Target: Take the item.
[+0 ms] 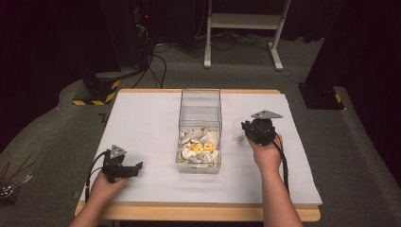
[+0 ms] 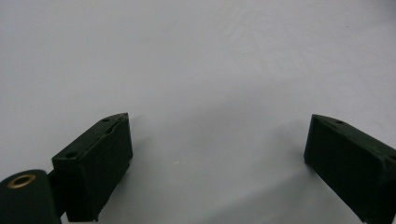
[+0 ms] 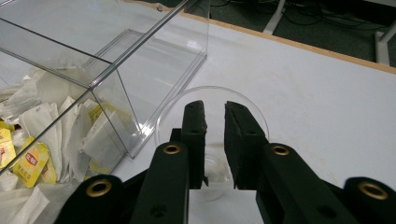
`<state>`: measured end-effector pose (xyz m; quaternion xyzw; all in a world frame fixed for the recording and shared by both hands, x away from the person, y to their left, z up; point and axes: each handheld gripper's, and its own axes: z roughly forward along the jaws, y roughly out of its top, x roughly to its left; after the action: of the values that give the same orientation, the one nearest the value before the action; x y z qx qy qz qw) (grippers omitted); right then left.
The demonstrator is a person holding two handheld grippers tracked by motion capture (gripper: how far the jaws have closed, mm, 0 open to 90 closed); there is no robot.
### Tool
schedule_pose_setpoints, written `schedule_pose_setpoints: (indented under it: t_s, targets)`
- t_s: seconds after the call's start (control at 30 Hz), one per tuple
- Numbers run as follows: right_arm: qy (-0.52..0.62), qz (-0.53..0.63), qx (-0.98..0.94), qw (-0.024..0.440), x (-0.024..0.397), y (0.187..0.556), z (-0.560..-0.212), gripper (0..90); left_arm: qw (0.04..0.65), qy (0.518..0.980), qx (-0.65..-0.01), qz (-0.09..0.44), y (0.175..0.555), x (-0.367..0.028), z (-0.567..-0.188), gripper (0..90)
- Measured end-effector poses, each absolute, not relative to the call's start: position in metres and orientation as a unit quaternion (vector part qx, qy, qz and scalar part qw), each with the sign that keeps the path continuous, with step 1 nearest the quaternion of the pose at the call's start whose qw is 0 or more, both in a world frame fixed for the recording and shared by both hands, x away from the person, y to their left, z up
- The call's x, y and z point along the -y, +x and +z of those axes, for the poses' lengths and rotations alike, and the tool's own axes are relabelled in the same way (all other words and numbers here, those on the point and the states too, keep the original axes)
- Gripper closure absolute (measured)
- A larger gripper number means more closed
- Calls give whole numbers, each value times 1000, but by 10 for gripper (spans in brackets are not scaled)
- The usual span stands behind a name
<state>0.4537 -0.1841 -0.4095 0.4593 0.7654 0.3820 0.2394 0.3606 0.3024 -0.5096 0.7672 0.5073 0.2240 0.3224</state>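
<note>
Here the right claw (image 3: 215, 116) stands over a clear plastic cup (image 3: 212, 135), its jaws nearly together with only a narrow slot between them. The near rim of the cup runs through that slot, but whether the pads press on it I cannot tell. The cup is round, thin-walled and see-through, upright on the counter (image 3: 303, 93) just beside the box (image 3: 140, 70).

The box is a tall, clear, straight-sided bin of hard plastic, standing mid-counter. In its bottom lies a loose heap of tea bags (image 3: 42, 140), crumpled white paper with some yellow packets among them.

The left claw (image 1: 137, 166) rests low near the counter's front left corner, jaws spread wide, nothing between them. Its pads (image 2: 100, 163) are blocky, matte black. The counter top is smooth, pale and matte, with a wooden edge.
</note>
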Motion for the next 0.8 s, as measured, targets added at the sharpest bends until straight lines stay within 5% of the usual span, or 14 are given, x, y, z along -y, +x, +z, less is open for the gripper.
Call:
schedule_pose_setpoints:
  t_s: [0.5,0.8]
  targets:
    - [459,394,-760,237,180,452,-405,638,323,767,-507,225,361,-302,-510,81]
    - [472,399,-749,238,179,446,-405,398,323,767,-507,224,361,-302,-510,81]
